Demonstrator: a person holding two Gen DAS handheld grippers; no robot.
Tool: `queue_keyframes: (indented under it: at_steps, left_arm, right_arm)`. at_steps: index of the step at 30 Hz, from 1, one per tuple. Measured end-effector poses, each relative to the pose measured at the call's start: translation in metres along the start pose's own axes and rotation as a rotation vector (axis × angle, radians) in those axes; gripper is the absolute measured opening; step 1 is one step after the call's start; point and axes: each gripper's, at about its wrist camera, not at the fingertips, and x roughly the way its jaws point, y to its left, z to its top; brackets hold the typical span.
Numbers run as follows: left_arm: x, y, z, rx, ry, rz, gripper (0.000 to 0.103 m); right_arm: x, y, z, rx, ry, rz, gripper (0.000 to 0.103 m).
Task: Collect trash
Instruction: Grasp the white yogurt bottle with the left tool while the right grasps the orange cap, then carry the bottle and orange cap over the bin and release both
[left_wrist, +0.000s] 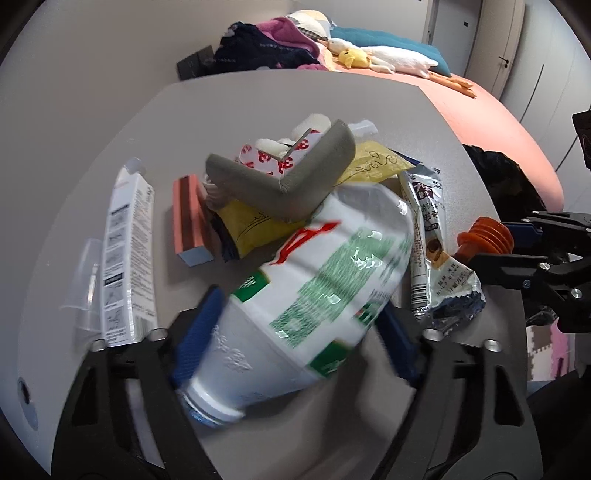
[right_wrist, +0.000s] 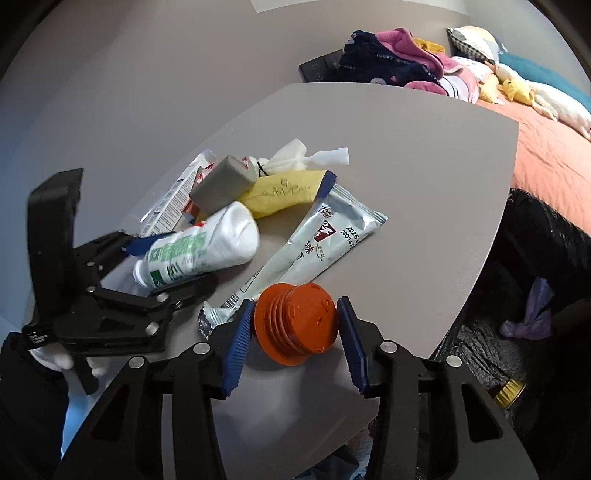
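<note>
A pile of trash lies on a grey table (left_wrist: 92, 166). My left gripper (left_wrist: 295, 332) is shut on a white bottle with green print (left_wrist: 314, 280), blurred; it also shows in the right wrist view (right_wrist: 199, 249). My right gripper (right_wrist: 295, 328) has its blue pads on both sides of an orange ribbed plug (right_wrist: 295, 321), which also shows in the left wrist view (left_wrist: 487, 234). Behind lie a grey foam corner piece (left_wrist: 288, 181), a yellow packet (right_wrist: 288, 192), a silver snack wrapper (right_wrist: 321, 243) and a white printed box (left_wrist: 127, 254).
A pink and blue block (left_wrist: 190, 221) lies left of the pile. A black trash bag (right_wrist: 535, 277) hangs off the table's right edge. Beyond it is a bed with an orange sheet (right_wrist: 554, 158), clothes (right_wrist: 391, 59) and plush toys (left_wrist: 373, 55).
</note>
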Motion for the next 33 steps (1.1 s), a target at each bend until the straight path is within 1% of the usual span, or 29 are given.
queue_keyframes:
  at_steps: [2, 3, 4, 5, 8, 10, 14, 17, 24, 33]
  left_arm:
    - [0.0, -0.001, 0.001, 0.003, -0.013, 0.0, 0.062]
    - [0.0, 0.0, 0.001, -0.004, -0.02, -0.012, 0.06]
    - [-0.001, 0.002, 0.001, -0.024, -0.027, -0.035, 0.055]
    - [-0.002, 0.002, 0.001, -0.035, -0.033, -0.045, 0.049]
    - [-0.006, 0.006, 0.0, -0.082, -0.063, -0.069, 0.039]
    - [-0.01, 0.007, -0.001, -0.114, -0.089, -0.078, 0.037]
    - [-0.023, 0.011, -0.004, -0.187, -0.146, -0.095, 0.036]
    - [-0.032, 0.009, -0.004, -0.21, -0.17, -0.103, 0.036]
    - [-0.05, -0.003, 0.004, -0.2, -0.202, -0.086, 0.036]
    - [-0.063, -0.03, 0.021, -0.183, -0.233, -0.12, 0.036]
  right_arm:
    - [0.0, -0.001, 0.0, 0.012, 0.002, 0.01, 0.047]
    - [0.0, -0.003, 0.0, 0.021, 0.006, 0.02, 0.047]
    - [-0.001, -0.003, 0.001, 0.026, 0.007, 0.024, 0.047]
    - [-0.001, -0.004, 0.001, 0.03, 0.005, 0.027, 0.047]
    - [-0.006, -0.004, 0.004, 0.031, -0.009, 0.035, 0.047]
    - [-0.011, -0.003, 0.006, 0.029, -0.023, 0.043, 0.047]
    - [-0.022, -0.001, 0.009, 0.025, -0.049, 0.063, 0.047]
    - [-0.03, -0.001, 0.012, 0.023, -0.069, 0.074, 0.047]
    - [-0.051, -0.007, 0.026, 0.017, -0.128, 0.075, 0.047]
    - [-0.082, -0.027, 0.031, 0.038, -0.192, 0.069, 0.047]
